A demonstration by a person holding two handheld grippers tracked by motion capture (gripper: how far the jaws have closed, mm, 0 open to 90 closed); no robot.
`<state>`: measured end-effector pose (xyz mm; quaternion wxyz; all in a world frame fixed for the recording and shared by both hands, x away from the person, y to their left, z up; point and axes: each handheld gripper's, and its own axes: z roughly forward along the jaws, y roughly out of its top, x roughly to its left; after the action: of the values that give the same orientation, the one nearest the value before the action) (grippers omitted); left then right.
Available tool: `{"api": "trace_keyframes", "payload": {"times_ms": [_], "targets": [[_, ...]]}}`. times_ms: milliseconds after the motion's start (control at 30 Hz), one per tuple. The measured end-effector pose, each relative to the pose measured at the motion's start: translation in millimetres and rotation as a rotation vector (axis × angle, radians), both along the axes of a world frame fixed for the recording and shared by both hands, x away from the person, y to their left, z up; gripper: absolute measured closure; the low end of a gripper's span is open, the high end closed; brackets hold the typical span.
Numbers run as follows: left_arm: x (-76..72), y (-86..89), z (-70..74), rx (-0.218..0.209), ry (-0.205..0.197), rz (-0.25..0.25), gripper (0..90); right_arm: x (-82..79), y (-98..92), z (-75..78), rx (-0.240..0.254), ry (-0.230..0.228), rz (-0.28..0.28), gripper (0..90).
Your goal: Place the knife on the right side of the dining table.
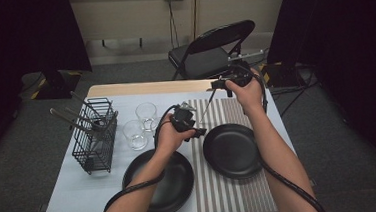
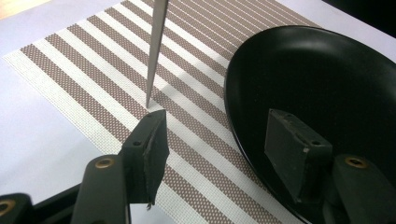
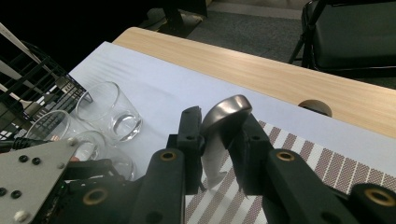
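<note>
The right gripper clenches a knife by its handle, blade tip hanging just above the striped mat. The left gripper, fingers released, waits beside the tip, near the mat's plate.

Knife tip over the striped placemat

The left hand-held gripper has its jaws apart with nothing between them; a knife points down at the striped placemat just beyond them, and a black plate lies beside it.
</note>
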<state>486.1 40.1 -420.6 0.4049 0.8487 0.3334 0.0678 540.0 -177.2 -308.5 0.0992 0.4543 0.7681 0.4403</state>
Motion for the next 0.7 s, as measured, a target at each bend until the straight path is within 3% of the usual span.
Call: {"api": "trace_keyframes", "payload": {"times_ms": [433,700], "targets": [[9.0,-6.6,-3.5,0.018,-0.021,0.042,44.4,0.2,-7.6,-2.8,0.016,0.007,-0.015,75.1],[15.1,-10.1,-9.2,0.027,-0.009,0.047,44.3,1.5,-10.4,-3.4,0.02,0.016,-0.017,75.1]]}}
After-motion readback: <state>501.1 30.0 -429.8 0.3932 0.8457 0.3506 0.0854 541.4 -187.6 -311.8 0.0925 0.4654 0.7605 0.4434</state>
